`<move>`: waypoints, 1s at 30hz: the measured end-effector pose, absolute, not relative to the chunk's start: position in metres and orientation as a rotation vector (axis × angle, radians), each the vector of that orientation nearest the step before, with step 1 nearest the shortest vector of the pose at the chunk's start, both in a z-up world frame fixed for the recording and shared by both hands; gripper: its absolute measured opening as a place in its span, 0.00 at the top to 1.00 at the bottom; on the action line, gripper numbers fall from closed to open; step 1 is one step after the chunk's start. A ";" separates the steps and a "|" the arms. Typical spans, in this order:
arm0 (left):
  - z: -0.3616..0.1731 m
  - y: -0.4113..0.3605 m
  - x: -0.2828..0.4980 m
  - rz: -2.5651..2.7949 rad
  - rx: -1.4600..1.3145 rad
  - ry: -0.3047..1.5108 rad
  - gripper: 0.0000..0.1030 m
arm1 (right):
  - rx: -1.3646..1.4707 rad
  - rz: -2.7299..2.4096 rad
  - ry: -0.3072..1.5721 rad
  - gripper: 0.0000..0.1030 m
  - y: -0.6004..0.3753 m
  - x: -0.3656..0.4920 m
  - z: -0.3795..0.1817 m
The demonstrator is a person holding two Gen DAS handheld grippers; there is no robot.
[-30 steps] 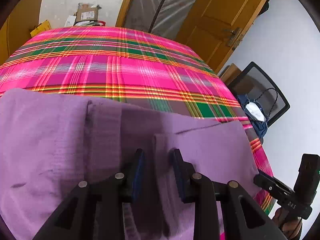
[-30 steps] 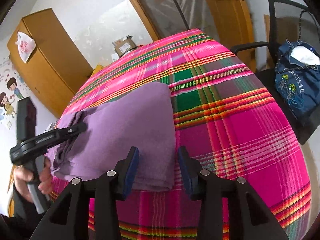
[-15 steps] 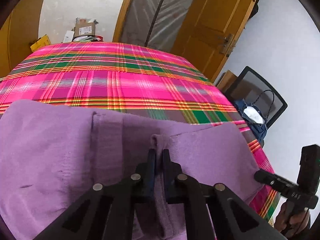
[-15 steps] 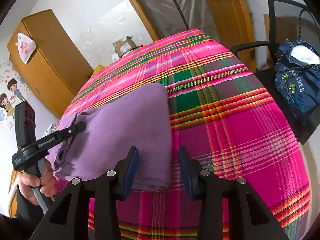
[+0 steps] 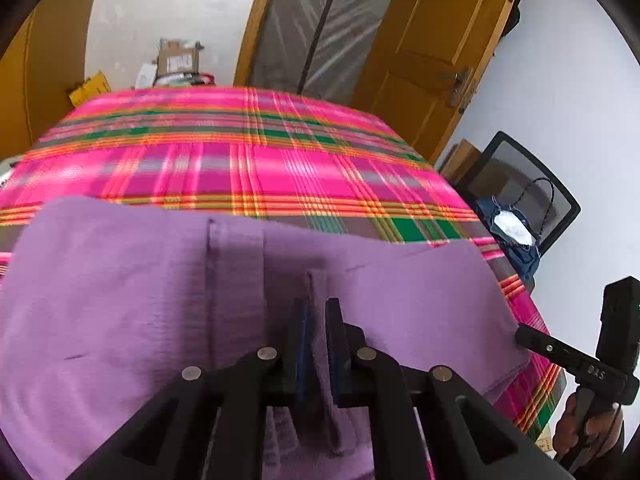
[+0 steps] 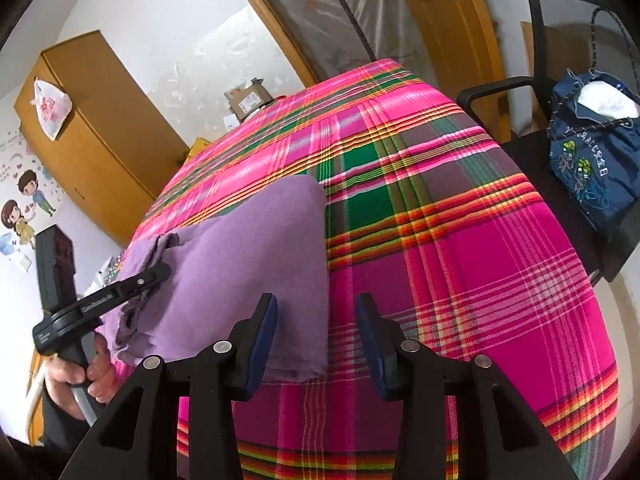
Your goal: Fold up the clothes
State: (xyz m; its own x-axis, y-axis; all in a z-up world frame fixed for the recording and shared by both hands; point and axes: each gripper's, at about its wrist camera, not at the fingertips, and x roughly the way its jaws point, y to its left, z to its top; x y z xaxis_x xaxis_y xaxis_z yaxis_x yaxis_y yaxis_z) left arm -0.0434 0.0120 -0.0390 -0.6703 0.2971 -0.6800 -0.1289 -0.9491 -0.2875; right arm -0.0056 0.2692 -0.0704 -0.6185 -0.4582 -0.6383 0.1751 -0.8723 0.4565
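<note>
A folded purple garment (image 5: 120,300) lies on the pink plaid tablecloth (image 5: 280,168) near the table's front edge. My left gripper (image 5: 316,308) pinches a raised fold of it between its pads; its jaws are opening slightly, with the cloth still between them. The right wrist view shows the same garment (image 6: 248,248) with the left gripper (image 6: 160,270) at its bunched left end. My right gripper (image 6: 316,312) stands open over the garment's near right corner, one finger above the cloth, the other above the tablecloth (image 6: 460,260).
A black chair (image 6: 500,88) with a blue bag (image 6: 592,160) stands right of the table. A wooden wardrobe (image 6: 100,140) is at the left, a wooden door (image 5: 432,60) and cardboard boxes (image 5: 178,60) beyond the far edge. A person's hands hold both grippers.
My left gripper's jaws came together on a fold of the purple garment and drew it up a little. The right gripper stayed where it was, still open.
</note>
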 end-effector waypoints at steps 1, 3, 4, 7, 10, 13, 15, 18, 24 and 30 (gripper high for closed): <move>-0.036 0.012 -0.042 2.658 -1.121 -0.314 0.92 | 1.118 -2.493 -0.495 0.59 0.269 -0.009 -0.068; -0.030 0.016 -0.040 2.656 -1.094 -0.301 0.92 | 1.101 -2.500 -0.478 0.59 0.269 -0.017 -0.064; -0.029 0.020 -0.041 2.647 -1.086 -0.288 0.92 | 1.086 -2.506 -0.470 0.59 0.268 -0.023 -0.060; -0.035 0.032 -0.048 2.626 -1.112 -0.256 0.92 | 1.034 -2.518 -0.439 0.60 0.264 -0.045 -0.050; -0.050 0.038 -0.056 2.600 -1.169 -0.242 0.92 | 1.064 -2.508 -0.384 0.87 0.252 -0.071 -0.047; -0.059 0.042 -0.060 2.587 -1.185 -0.228 0.92 | 1.151 -2.492 -0.288 0.88 0.236 -0.097 -0.058; -0.059 0.040 -0.059 2.583 -1.182 -0.233 0.92 | 1.190 -2.494 -0.280 0.88 0.235 -0.104 -0.065; -0.053 0.035 -0.050 2.579 -1.180 -0.249 0.92 | 1.179 -2.496 -0.322 0.86 0.241 -0.100 -0.062; -0.053 0.035 -0.017 2.554 -1.157 -0.218 0.92 | 1.150 -2.474 -0.370 0.79 0.257 -0.059 -0.057; -0.055 0.041 -0.001 2.548 -1.148 -0.189 0.92 | 1.174 -2.423 -0.423 0.66 0.267 -0.026 -0.069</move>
State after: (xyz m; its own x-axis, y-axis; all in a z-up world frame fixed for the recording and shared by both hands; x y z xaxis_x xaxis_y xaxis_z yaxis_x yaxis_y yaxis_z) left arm -0.0011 0.0412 -0.0548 -0.6162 0.3572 -0.7020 -0.2498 -0.9339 -0.2558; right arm -0.0262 0.2673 -0.0689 -0.5595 -0.4869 -0.6707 0.2307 -0.8687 0.4383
